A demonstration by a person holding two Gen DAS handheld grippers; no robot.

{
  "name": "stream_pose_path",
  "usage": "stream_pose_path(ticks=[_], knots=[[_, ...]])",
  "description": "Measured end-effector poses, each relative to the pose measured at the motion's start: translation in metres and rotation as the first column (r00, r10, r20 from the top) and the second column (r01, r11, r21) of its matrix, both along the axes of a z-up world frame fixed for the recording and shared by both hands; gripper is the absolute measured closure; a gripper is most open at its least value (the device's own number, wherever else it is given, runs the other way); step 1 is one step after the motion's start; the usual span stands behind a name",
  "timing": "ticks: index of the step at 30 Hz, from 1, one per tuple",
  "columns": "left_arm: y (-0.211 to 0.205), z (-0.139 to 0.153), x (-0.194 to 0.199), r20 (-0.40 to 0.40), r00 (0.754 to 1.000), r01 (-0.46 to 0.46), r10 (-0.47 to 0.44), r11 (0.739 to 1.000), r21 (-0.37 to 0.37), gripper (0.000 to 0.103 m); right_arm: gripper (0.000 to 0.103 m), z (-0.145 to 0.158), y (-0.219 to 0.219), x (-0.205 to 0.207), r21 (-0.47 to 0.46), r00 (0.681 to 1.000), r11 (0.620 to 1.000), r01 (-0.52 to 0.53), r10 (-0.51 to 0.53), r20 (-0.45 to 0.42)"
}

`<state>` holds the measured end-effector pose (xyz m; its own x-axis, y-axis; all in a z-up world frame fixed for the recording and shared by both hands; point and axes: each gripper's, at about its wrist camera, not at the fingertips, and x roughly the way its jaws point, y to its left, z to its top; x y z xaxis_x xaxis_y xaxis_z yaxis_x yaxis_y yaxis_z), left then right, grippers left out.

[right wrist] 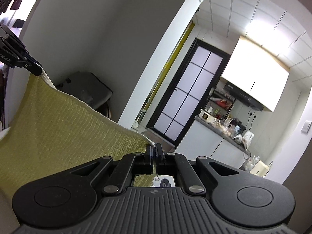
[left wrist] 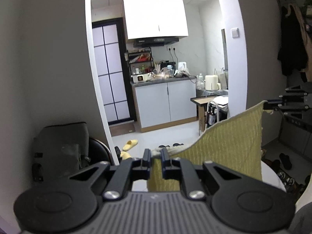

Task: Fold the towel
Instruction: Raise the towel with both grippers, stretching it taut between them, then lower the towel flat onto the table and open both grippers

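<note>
A yellow-green ribbed towel (left wrist: 224, 144) hangs in the air, stretched between both grippers. My left gripper (left wrist: 156, 154) is shut on one top corner of the towel. My right gripper (right wrist: 154, 150) is shut on the other top corner; the towel (right wrist: 64, 128) spreads away to its left. In the left wrist view the right gripper (left wrist: 273, 105) pinches the far corner at the right. In the right wrist view the left gripper (right wrist: 37, 69) pinches the far corner at the upper left. The towel's lower part is hidden.
A white round table (left wrist: 273, 175) lies below the towel. A dark chair (left wrist: 62, 150) stands by the wall on the left. An archway opens onto a kitchen with white cabinets (left wrist: 163, 105). Yellow slippers (left wrist: 129, 145) and shoes (left wrist: 284, 161) lie on the floor.
</note>
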<state>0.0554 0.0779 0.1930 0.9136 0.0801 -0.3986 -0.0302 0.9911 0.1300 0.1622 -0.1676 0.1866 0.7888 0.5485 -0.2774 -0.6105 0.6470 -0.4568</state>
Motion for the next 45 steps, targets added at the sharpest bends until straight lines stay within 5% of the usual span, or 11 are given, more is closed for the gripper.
stream_pose_path(ticks=[30, 45], knots=[[0.072, -0.105, 0.135, -0.191, 0.981, -0.052, 0.039, 0.997, -0.061, 0.092, 0.1, -0.113, 0.071, 0.126, -0.123, 0.98, 0.992, -0.003, -0.022, -0.198], [0.098, -0.155, 0.183, -0.245, 0.964, -0.107, 0.099, 0.994, -0.021, 0.084, 0.098, -0.153, 0.11, 0.176, -0.186, 0.974, 0.982, 0.005, -0.047, -0.223]])
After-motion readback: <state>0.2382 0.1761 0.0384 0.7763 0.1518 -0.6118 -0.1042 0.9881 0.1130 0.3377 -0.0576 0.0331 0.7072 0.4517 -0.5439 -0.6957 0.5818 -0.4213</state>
